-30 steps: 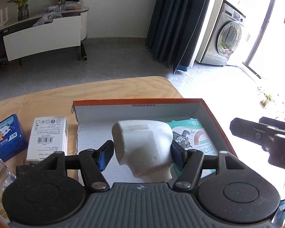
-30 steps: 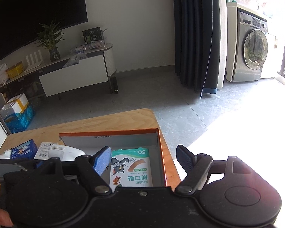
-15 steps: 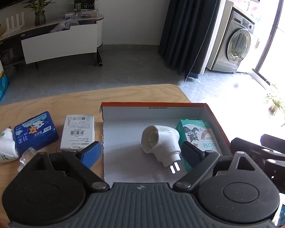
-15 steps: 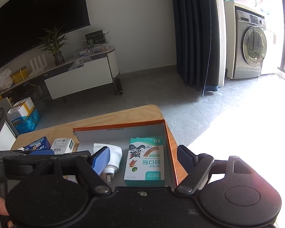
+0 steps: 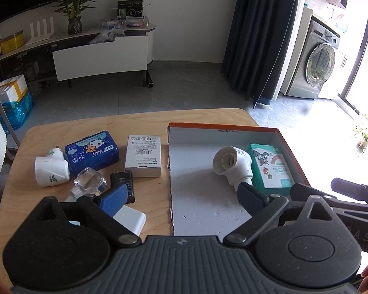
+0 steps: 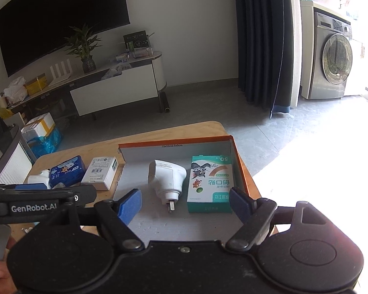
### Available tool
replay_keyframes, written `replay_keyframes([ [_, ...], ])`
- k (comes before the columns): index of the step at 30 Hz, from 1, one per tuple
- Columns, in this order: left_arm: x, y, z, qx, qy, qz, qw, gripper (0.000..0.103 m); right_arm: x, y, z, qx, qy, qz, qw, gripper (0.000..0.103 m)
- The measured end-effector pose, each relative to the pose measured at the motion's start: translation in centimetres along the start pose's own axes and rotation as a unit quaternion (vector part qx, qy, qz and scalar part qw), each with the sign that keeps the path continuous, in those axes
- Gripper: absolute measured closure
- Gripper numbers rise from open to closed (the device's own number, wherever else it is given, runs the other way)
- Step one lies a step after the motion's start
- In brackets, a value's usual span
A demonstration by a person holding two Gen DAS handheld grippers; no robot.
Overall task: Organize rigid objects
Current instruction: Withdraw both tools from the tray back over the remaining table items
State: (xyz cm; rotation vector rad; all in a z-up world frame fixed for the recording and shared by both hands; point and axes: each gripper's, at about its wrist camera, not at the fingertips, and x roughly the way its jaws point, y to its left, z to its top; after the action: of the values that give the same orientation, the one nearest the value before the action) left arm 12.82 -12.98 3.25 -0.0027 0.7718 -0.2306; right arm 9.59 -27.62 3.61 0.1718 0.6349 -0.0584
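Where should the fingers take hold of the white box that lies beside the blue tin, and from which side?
Grip the white box across its two long side walls, coming down from above. It lies flat on the table, label up, and those sides show bare gaps toward the blue tin and the orange tray.

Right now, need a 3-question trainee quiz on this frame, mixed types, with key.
1. True or false: the white plug-in device lies inside the orange-rimmed box.
2. Which item lies between the white plug-in device and the box's right wall?
A. blue tin
B. green bandage box
C. white barcode box
3. Fill in: the left gripper is ____ and holds nothing; so is the right gripper.

Key: 1 true; 2 B; 3 open.
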Motion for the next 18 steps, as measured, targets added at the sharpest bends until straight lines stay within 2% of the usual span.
replay_keyframes([
  [4, -0.6, 1.0, -0.7, -0.008, -0.001, 0.003, 1.0, 0.004, -0.4, 0.8, -0.2, -0.005, 0.0, 0.004, 1.0, 0.007],
  [18, -2.4, 4.5, -2.3, -0.03, -0.004, 0.026, 0.9992, 0.004, -0.6, 4.4, -1.3, -0.036, 0.013, 0.031, 0.999, 0.004],
])
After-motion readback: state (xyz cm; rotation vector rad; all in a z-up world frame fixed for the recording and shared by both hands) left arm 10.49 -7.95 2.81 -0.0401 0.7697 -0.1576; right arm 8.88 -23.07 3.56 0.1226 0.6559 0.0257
